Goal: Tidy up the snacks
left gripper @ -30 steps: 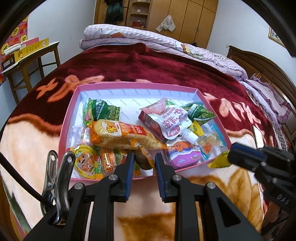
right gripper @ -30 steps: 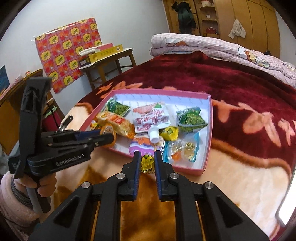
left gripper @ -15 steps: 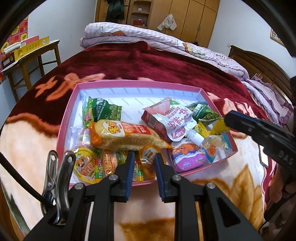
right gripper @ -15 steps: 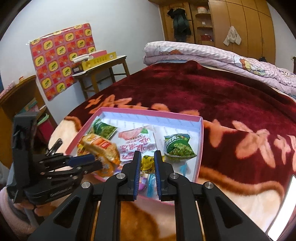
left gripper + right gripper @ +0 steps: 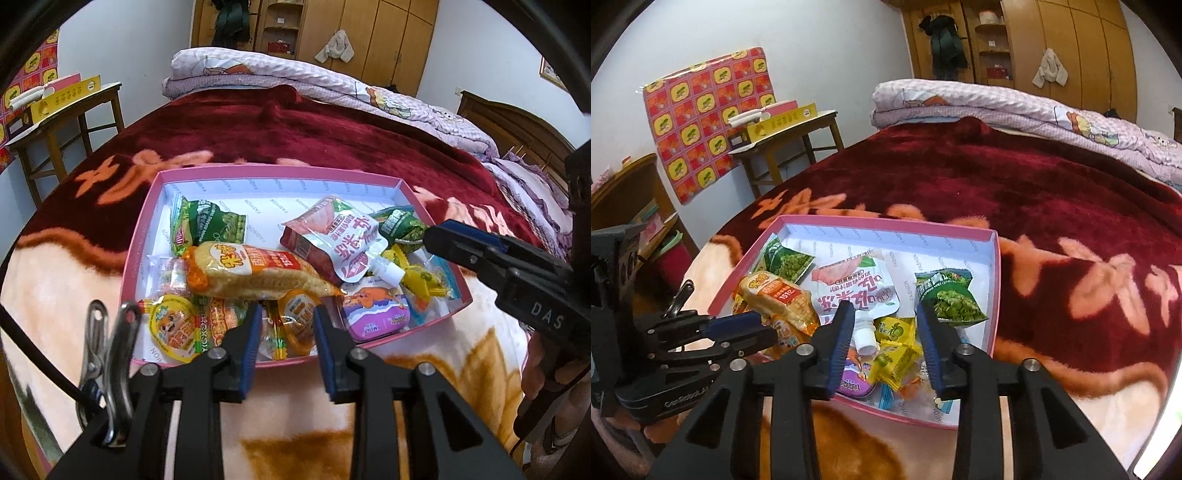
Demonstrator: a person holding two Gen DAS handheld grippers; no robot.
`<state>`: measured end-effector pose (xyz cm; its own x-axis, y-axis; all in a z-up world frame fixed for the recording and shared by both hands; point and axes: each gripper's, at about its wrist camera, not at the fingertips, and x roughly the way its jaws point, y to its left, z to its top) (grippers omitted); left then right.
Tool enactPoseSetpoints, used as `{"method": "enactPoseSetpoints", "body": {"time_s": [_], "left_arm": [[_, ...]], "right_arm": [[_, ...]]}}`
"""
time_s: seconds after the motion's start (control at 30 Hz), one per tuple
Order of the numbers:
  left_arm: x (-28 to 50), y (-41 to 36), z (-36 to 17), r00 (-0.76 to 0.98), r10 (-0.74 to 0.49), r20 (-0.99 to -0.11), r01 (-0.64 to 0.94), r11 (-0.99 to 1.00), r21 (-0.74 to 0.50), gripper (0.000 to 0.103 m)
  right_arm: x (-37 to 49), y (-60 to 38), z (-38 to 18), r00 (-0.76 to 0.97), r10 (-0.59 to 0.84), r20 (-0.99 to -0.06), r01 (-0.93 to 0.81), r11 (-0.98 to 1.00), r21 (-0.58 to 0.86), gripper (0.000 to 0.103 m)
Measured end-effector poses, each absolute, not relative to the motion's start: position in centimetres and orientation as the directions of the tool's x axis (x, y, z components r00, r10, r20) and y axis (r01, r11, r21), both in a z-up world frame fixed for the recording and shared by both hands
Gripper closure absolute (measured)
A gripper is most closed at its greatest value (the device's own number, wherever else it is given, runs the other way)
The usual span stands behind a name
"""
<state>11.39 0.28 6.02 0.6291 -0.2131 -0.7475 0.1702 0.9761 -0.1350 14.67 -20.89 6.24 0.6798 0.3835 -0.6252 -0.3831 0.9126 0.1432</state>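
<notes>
Over the near edge of the pink box on the bed blanket, both tongs hang parted and empty: the right gripper is wide above a yellow candy packet, the left gripper is moderately spread around an orange jelly cup without touching it. All snacks lie piled inside the box, so this looks like the drop-off step. Next probably means backing both out or nudging the heap flatter.
</notes>
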Motion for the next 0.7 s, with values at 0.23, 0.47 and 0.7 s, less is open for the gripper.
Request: {"method": "enactPoseSetpoints", "body": {"time_s": [0.23,0.47,0.7], "left_arm": [[10.0,0.0,6.8,0.654,-0.167,-0.738,0.147,0.985,-0.093,0.061],[8.8,0.4,7.3,0.671,-0.141,-0.728,0.115,0.990,-0.086,0.056],[7.8,0.1,7.4,0.674,-0.125,-0.728,0.104,0.992,-0.074,0.056]], "right_arm": [[13.4,-21.4,5.8,0.676,0.371,-0.637,-0.353,0.921,0.161,0.063],[11.5,-21.8,5.6,0.671,0.362,-0.647,-0.328,0.928,0.178,0.062],[10.1,-21.7,5.3,0.662,0.360,-0.657,-0.324,0.928,0.183,0.062]]}}
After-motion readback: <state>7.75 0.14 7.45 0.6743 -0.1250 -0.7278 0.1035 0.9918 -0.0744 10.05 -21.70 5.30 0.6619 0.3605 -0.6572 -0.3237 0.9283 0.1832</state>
